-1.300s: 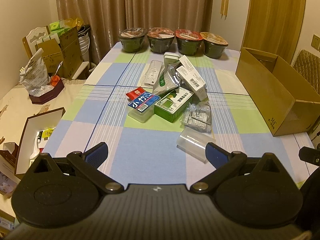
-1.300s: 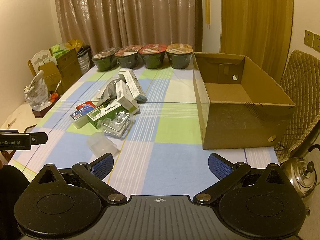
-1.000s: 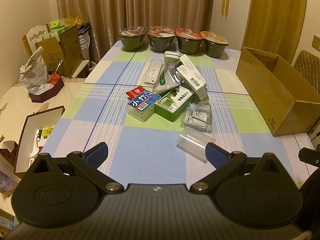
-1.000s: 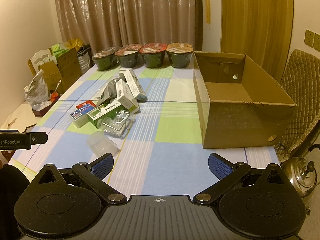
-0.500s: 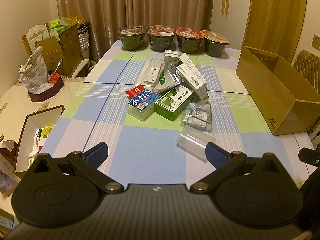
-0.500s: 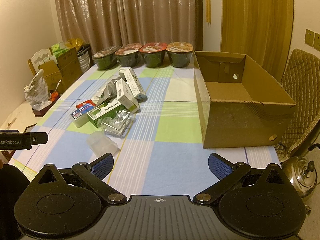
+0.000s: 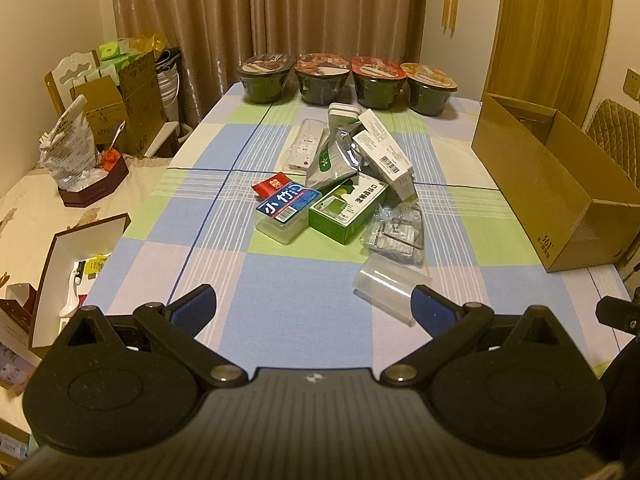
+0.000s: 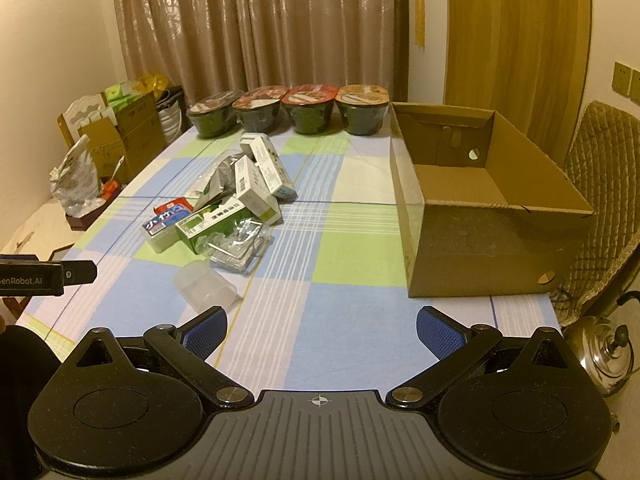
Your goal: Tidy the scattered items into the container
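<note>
A heap of small items lies mid-table: a green box [image 7: 348, 208], a clear tub with a blue label [image 7: 286, 214], a silver pouch [image 7: 332, 160], white cartons [image 7: 386, 152], a remote [image 7: 304, 148], crinkled clear packaging [image 7: 394, 232] and a clear plastic cup on its side [image 7: 386, 288]. The open cardboard box [image 8: 480, 208] stands empty at the table's right. My left gripper [image 7: 314, 308] hovers open over the near edge, the cup just beyond its right finger. My right gripper [image 8: 322, 330] is open too, between the cup [image 8: 204, 286] and the box.
Several lidded noodle bowls [image 7: 344, 82] line the far edge before the curtain. A side surface on the left holds cartons and bags [image 7: 104, 120]. A padded chair [image 8: 600, 200] and a metal kettle [image 8: 600, 354] sit to the right. The checked tablecloth [image 8: 344, 264] shows between heap and box.
The left wrist view shifts very slightly; the heap, cup and box stay where they were. Both grippers remain open and nearly still.
</note>
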Motion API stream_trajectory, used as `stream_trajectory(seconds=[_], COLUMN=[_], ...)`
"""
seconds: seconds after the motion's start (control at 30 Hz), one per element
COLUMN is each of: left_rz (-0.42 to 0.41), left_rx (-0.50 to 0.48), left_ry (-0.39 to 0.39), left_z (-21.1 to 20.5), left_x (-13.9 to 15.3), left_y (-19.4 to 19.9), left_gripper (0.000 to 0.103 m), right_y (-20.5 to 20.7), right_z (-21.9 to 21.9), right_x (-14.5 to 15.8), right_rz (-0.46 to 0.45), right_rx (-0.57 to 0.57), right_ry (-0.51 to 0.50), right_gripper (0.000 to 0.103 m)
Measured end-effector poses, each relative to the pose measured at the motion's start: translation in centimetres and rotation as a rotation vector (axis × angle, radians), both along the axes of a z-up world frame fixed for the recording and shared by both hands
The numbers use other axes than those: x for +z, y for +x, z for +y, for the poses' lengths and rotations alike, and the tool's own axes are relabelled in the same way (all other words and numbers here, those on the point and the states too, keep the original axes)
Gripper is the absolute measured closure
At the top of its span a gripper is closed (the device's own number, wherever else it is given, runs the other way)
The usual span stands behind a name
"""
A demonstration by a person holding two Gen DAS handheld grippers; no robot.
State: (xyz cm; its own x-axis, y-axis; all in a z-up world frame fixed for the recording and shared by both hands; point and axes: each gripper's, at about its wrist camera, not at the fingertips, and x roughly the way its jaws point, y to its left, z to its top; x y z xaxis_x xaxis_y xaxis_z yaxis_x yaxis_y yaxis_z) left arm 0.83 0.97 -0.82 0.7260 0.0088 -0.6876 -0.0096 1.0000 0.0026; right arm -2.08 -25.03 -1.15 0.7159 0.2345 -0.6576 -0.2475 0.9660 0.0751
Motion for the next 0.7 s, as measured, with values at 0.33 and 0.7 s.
stream_trajectory(seconds=[0.33, 0.7], left_rz=[0.009, 0.005], left_rx=[0.032, -0.048], left_ry=[-0.084, -0.111], left_z=[2.1, 3.5], left_x=[0.8, 1.3], left_y=[0.2, 1.9], left_gripper=[0.001, 0.001], right_y=[0.5, 2.1], right_z=[2.1, 5.0], right_x=[-0.2, -2.2], right_rz=[0.027, 0.040], right_rx=[0.151, 0.293], right_ry=[-0.015, -0.095], right_gripper=[0.000, 0.000])
